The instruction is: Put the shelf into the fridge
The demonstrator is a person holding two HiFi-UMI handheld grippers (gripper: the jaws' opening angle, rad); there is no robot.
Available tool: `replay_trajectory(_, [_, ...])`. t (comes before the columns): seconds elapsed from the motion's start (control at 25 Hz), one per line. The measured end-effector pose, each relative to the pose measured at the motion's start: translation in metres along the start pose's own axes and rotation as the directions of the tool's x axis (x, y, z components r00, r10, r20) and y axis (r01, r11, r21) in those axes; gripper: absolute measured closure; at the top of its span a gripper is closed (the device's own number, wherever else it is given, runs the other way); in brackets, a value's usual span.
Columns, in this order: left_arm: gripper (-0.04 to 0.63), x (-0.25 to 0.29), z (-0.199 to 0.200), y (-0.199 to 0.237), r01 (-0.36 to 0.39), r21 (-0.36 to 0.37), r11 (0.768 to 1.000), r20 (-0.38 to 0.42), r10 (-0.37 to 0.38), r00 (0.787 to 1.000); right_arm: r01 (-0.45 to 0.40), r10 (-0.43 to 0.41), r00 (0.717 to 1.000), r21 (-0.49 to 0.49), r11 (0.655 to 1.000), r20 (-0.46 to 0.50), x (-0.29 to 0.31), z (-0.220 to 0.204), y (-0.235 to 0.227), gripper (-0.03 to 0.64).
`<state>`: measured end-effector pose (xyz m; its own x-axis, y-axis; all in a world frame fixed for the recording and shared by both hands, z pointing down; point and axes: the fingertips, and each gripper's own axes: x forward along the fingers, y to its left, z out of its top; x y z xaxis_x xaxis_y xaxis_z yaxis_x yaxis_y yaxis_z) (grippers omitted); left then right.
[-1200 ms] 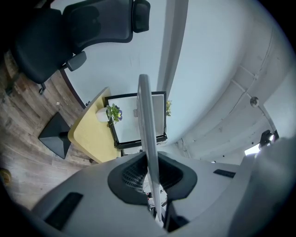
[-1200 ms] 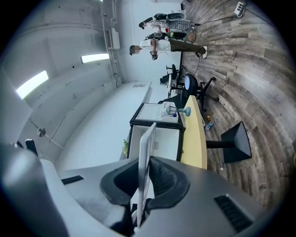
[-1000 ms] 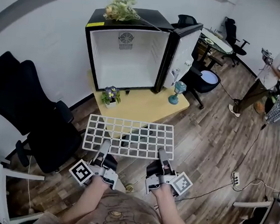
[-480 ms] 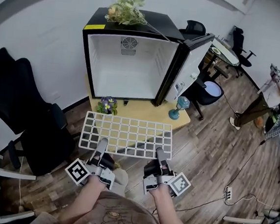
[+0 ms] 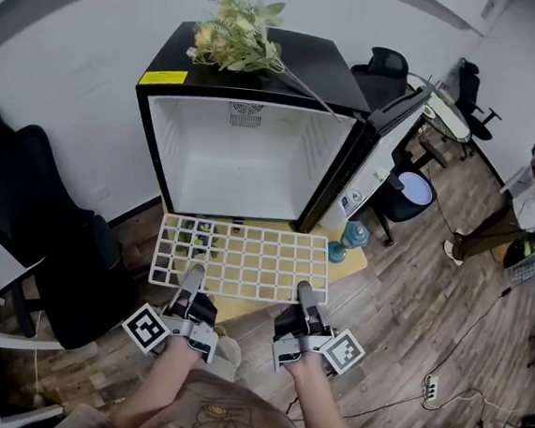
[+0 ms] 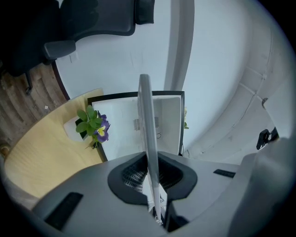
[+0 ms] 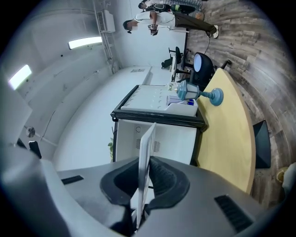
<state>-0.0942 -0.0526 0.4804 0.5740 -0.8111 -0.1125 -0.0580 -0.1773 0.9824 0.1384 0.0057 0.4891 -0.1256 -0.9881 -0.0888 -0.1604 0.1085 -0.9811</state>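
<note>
A white wire-grid shelf [image 5: 241, 259] hangs level in the air just in front of the open black mini fridge [image 5: 245, 154]. My left gripper [image 5: 190, 282] is shut on the shelf's near edge at the left, and my right gripper [image 5: 305, 297] is shut on that edge at the right. In the left gripper view the shelf [image 6: 148, 139] runs edge-on between the jaws toward the white fridge interior [image 6: 164, 122]. The right gripper view shows the shelf [image 7: 145, 157] edge-on too, with the fridge [image 7: 159, 125] beyond. The fridge door [image 5: 383, 140] stands open to the right.
The fridge sits on a pale wooden table [image 5: 259, 302]. A potted purple flower [image 6: 92, 127] and a blue goblet-shaped ornament [image 5: 350, 235] stand on the table in front of it. A bouquet [image 5: 237, 41] lies on the fridge top. A black office chair [image 5: 40, 233] is at the left.
The shelf and both grippers have come closer to the fridge; the fridge opening now fills more of the head view, and the shelf covers the flower pot.
</note>
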Motion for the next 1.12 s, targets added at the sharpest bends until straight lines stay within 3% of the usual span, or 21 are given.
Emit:
replay_trajectory(0.44, [0.541,0.077,0.046,0.017,-0.021,-0.010,1.000,0.014,0.021,1.000,0.027,-0.027,0.999,0.008,1.000,-0.023,0.092,0.017,-0.010,0.586])
replay_trajectory(1.12, [0.541,0.098,0.059,0.026,-0.054,-0.003,0.999,0.117,0.054,0.992,0.038,-0.038,0.986,0.000,0.999,-0.162,0.140,0.025,-0.025,0.584])
